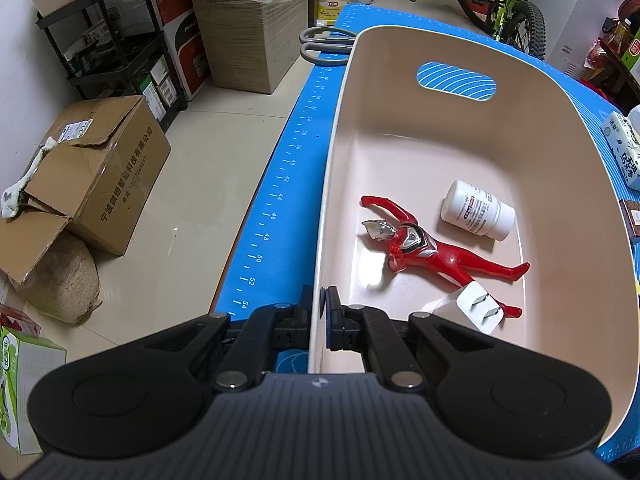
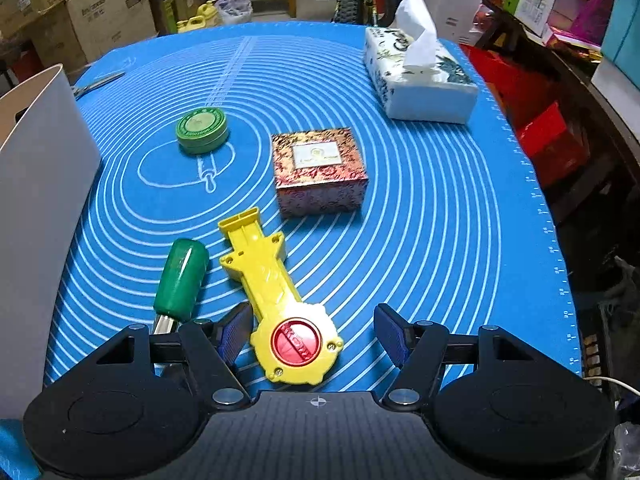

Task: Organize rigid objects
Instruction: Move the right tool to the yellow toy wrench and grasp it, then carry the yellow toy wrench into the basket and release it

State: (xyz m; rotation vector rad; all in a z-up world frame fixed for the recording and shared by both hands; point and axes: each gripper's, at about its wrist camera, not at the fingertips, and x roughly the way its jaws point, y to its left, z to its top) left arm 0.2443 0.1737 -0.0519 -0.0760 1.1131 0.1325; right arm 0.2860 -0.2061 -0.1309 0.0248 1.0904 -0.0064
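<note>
Cream plastic bin (image 1: 560,240) stands on the blue mat (image 1: 280,184), and the left gripper (image 1: 319,312) is closed on its near wall, one finger outside and one inside. Ahead of these fingers, on the bin floor, lie a red figure (image 1: 432,248), a white bottle (image 1: 476,210) beyond it, and a white plug (image 1: 478,306) resting on the figure's legs. Beyond the bin, grey scissors (image 1: 324,46) lie on the mat.

The right gripper (image 2: 314,334) is open, with its fingers (image 2: 234,332) wide apart on both sides of the round end of a yellow toy (image 2: 276,296), not touching it. Just left of the fingers lies a green-handled tool (image 2: 180,280). Further ahead sit a patterned box (image 2: 320,170) and a green tin (image 2: 203,129), and far ahead to the right a tissue box (image 2: 416,80). The bin wall is at the far left.
</note>
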